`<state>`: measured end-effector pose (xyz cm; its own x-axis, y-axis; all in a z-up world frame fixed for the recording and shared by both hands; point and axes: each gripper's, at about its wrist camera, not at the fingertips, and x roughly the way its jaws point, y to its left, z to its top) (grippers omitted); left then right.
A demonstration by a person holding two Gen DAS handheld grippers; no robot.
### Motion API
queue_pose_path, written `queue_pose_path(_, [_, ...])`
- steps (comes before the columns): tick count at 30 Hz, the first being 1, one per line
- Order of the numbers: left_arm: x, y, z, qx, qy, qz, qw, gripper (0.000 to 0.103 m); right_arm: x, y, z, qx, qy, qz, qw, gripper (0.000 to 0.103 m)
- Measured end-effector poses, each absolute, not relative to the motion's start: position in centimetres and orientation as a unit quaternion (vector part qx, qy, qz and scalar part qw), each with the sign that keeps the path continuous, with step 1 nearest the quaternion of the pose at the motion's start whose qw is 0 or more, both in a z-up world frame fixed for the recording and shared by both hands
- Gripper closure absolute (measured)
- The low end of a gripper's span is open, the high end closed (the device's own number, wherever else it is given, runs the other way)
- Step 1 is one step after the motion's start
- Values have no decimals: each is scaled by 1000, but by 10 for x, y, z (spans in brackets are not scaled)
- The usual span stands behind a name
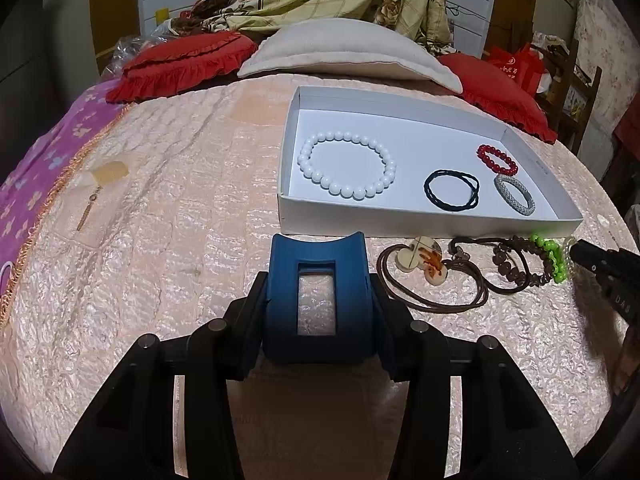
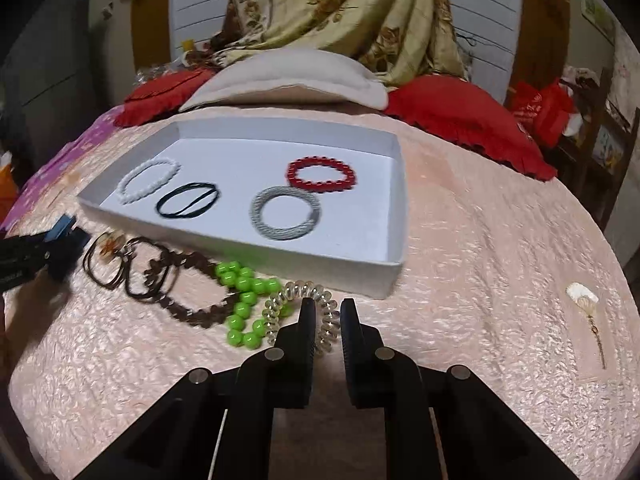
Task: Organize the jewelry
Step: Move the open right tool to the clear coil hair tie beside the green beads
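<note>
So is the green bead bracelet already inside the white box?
No, the green bead bracelet lies on the bedspread in front of the white box, outside its near wall.

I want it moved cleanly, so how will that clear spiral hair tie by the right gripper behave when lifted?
The clear spiral hair tie is probably springy: its open coils may stretch and sag. Glossy plastic looks slippery. It touches the green bead bracelet, which might drag along.

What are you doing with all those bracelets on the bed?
Someone is sorting jewelry into a white box on the bed. Four pieces already lie inside: a white bead bracelet, a black hair tie, a red bead bracelet and a grey ring. The left gripper holds a blue block. The right gripper is pinching a clear coil hair tie, next to green beads and brown cords waiting outside the box.
</note>
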<state>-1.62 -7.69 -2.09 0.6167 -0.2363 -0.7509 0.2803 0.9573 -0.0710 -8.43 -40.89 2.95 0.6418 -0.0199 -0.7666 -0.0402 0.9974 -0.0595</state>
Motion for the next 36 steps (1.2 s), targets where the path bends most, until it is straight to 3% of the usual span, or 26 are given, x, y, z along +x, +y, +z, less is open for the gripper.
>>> queue_pose_path(11, [-30, -73, 0, -1, 379, -175, 909, 58, -92, -406, 37, -12, 401, 21, 916, 92])
queue_pose_path(36, [-22, -73, -9, 1, 396, -154, 905, 58, -109, -412, 50, 46, 372, 84, 923, 90])
